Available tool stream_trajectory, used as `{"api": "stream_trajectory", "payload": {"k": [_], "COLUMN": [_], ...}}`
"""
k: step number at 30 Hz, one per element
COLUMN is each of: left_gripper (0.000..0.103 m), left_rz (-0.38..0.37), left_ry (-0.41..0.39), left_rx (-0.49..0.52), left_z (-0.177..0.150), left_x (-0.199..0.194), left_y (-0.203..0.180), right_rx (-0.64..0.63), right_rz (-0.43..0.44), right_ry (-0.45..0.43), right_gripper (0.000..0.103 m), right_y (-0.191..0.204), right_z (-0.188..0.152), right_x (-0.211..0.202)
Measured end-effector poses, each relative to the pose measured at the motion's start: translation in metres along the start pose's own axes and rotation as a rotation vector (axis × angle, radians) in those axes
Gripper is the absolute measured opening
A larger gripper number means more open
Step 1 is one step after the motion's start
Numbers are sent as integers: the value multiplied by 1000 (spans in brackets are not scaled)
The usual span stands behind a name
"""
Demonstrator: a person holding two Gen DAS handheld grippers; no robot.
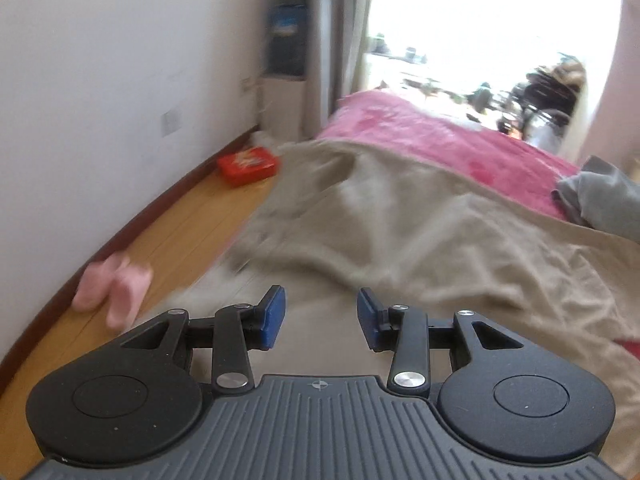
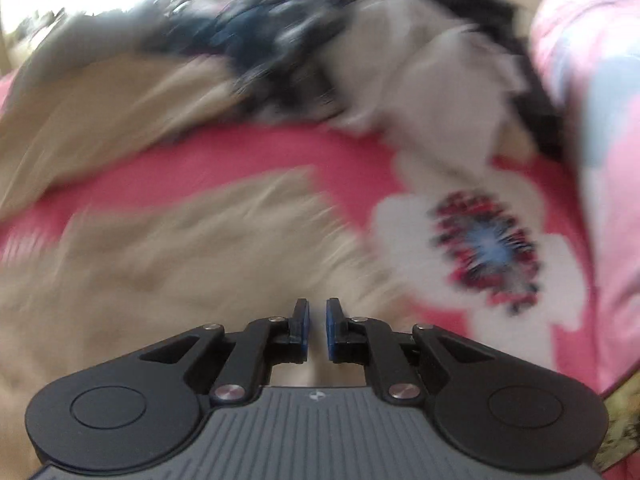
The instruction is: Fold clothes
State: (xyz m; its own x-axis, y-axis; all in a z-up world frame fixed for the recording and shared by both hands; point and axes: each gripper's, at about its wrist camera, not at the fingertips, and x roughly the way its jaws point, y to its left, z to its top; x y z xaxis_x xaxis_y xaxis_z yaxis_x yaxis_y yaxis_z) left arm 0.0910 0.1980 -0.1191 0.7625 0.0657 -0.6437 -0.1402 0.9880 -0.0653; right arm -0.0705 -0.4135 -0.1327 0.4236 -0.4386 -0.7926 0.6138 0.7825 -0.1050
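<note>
I see the bed [image 1: 460, 136] with its pink flowered cover filling both views, and the beige garment [image 1: 400, 220] lies spread and rumpled across it, one edge hanging toward the wooden floor [image 1: 168, 232]. A grey garment [image 1: 600, 196] sits farther right. My left gripper [image 1: 321, 314] hovers above the beige cloth, jaws apart, nothing between them. My right gripper [image 2: 317, 330] shows a narrow gap, also empty.
</note>
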Motion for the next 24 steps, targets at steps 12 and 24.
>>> {"api": "stream_trajectory", "payload": {"k": [12, 24], "left_gripper": [40, 47], "left_rz": [53, 127], "left_ry": [95, 67], "left_rx": [65, 82], "left_z": [65, 70], "left_x": [161, 187], "left_y": [-27, -12], "right_rx": [-208, -211], "right_rz": [532, 153], "right_ry": [-151, -93], "right_gripper": [10, 0], "right_y": [175, 132], "right_z": [53, 120], "right_x": [-14, 102]}}
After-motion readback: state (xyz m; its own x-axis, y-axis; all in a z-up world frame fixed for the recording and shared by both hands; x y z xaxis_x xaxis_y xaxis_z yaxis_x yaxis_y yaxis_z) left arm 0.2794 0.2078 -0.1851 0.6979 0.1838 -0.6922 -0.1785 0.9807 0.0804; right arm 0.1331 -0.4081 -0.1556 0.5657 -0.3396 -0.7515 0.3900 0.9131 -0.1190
